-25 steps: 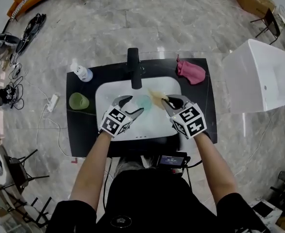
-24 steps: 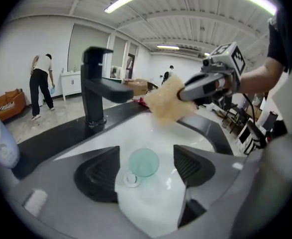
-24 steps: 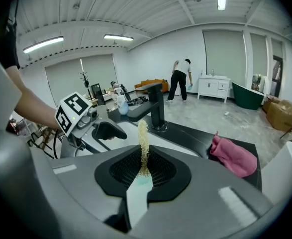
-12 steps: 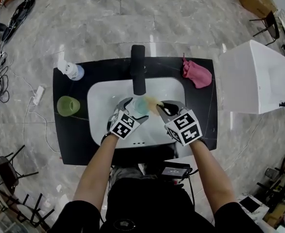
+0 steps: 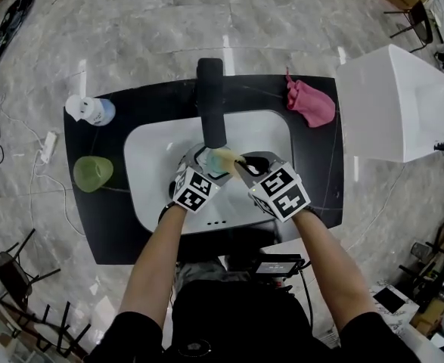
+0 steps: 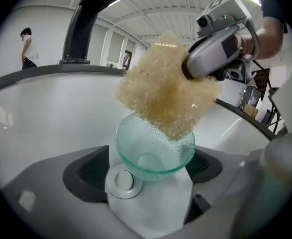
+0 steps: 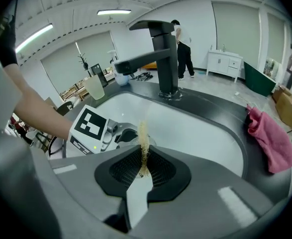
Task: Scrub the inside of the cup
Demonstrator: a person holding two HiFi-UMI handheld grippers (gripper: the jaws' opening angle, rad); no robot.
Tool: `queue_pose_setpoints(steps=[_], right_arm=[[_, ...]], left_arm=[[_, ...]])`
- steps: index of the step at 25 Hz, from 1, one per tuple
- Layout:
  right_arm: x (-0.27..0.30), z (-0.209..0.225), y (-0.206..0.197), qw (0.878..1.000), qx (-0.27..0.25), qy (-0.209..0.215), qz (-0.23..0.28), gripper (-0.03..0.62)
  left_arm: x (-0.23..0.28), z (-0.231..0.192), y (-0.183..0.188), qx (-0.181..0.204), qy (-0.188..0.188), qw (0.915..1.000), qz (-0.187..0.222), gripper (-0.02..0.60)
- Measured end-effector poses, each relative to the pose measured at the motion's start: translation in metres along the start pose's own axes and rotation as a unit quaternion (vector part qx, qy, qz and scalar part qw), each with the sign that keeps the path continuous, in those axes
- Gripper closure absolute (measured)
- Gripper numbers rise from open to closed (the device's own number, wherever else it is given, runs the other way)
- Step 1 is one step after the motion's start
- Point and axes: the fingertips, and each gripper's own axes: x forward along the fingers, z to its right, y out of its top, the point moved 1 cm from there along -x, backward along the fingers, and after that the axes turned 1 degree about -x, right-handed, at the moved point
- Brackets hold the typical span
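Seen from above, a person leans over a white oval basin (image 5: 153, 165) set in a black countertop (image 5: 93, 225), with a handheld gripper in each hand. Just in front of the spout of the tall black tap (image 5: 211, 104), low in the basin, a translucent pale-green glass cup (image 6: 153, 156) is tipped with its mouth toward the left gripper (image 5: 209, 165). That gripper's jaws have just been opening and now stand spread wide, released, with the cup between them. A sliver of basin shows beside the cup at one pad.

The right gripper (image 5: 248, 162), just right of the tap's spout, is clenched on a thin edge of a coarse yellow scrubbing sponge (image 6: 165, 91). The sponge's lower corner hangs at the cup's mouth.

Left of the tap, a translucent green cup (image 5: 93, 173) and a white-and-blue bottle (image 5: 89, 110) stand on the countertop. Right of the tap lies a crumpled pink cloth (image 5: 312, 103).
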Motion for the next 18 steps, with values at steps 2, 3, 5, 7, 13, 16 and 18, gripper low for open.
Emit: queue_pose_setpoints(steps=[2,3,5,7,13,16,18], right_arm=[[0.006,0.001,-0.007,1.000,-0.002,0.002,-0.018,0.553],[0.008,0.002,-0.009,1.000,-0.002,0.002,-0.024,0.553],[0.012,0.003,-0.013,0.999,0.001,0.005,-0.032,0.553],[0.013,0.004,-0.015,0.999,0.005,0.008,-0.038,0.553],[0.018,0.008,-0.021,0.998,0.006,0.011,-0.053,0.553],[0.019,0.010,-0.023,0.998,0.001,0.012,-0.059,0.553],[0.016,0.011,-0.025,0.998,0.000,0.014,-0.059,0.553]], left_arm=[[0.006,0.004,0.001,0.008,-0.008,0.9999,0.004,0.137],[0.008,0.006,0.000,0.013,-0.012,0.9998,0.005,0.137],[0.013,0.008,-0.001,0.020,-0.015,0.9997,0.007,0.138],[0.016,0.009,0.000,0.023,-0.014,0.9996,0.011,0.140],[0.023,0.014,0.008,0.033,-0.022,0.9990,0.018,0.198],[0.023,0.017,0.008,0.040,-0.028,0.9988,0.007,0.199],[0.020,0.018,0.008,0.048,-0.026,0.9985,-0.004,0.201]])
